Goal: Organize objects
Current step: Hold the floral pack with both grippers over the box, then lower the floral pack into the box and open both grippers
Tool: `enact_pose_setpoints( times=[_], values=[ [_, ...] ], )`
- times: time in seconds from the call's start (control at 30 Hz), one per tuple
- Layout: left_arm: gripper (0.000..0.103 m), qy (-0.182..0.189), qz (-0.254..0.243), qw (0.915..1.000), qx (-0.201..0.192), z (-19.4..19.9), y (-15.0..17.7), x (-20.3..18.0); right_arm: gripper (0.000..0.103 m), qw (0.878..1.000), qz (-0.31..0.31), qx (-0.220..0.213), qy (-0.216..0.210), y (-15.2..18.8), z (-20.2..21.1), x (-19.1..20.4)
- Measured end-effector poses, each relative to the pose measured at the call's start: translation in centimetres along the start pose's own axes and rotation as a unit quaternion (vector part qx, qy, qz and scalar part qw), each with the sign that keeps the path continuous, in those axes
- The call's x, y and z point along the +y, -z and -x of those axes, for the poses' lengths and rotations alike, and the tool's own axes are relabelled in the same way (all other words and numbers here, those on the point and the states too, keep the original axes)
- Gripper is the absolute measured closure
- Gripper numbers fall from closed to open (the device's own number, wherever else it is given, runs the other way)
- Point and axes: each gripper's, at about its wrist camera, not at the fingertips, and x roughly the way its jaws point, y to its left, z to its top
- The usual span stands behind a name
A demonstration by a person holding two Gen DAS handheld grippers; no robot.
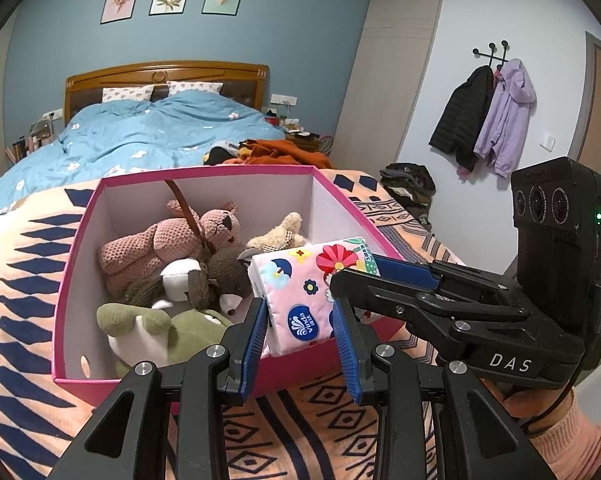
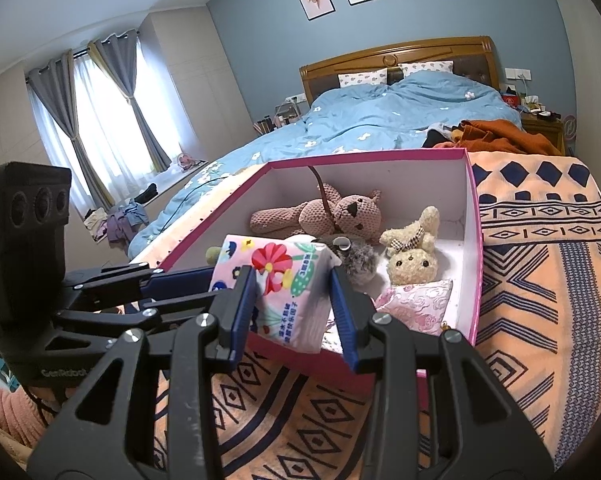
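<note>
The box (image 1: 80,264) sits on the blanket (image 1: 24,280) at the foot of the bed (image 1: 140,136). Inside it lie a bear (image 1: 160,240), a rabbit (image 2: 412,256) and a cushion (image 2: 416,300). The tissue pack (image 1: 300,296) hangs over the box's near edge, between both grippers.

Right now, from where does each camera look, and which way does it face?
Left wrist: sits behind the left gripper, facing the headboard over the pink box; its blue fingers flank the tissue pack; the right gripper enters from the right.
Right wrist: sits behind the right gripper, facing the same way, window at left; the left gripper enters from the left.
Shared: pack, box, pink plush bear, bed.
</note>
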Motion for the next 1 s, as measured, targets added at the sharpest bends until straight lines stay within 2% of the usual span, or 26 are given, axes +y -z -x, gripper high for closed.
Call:
enact_pose_setpoints(
  times=[0.7,1.0],
  values=[
    [0.070,-0.009,0.007,0.9998,0.015,-1.6,-0.3,0.7,0.062,1.000,-0.013,0.011,0.002,0.0,-1.4,-0.9],
    [0.070,-0.018,0.011,0.9991,0.036,-2.9,0.4,1.3,0.062,0.999,-0.019,0.028,0.003,0.3,-2.5,-1.5]
  ],
)
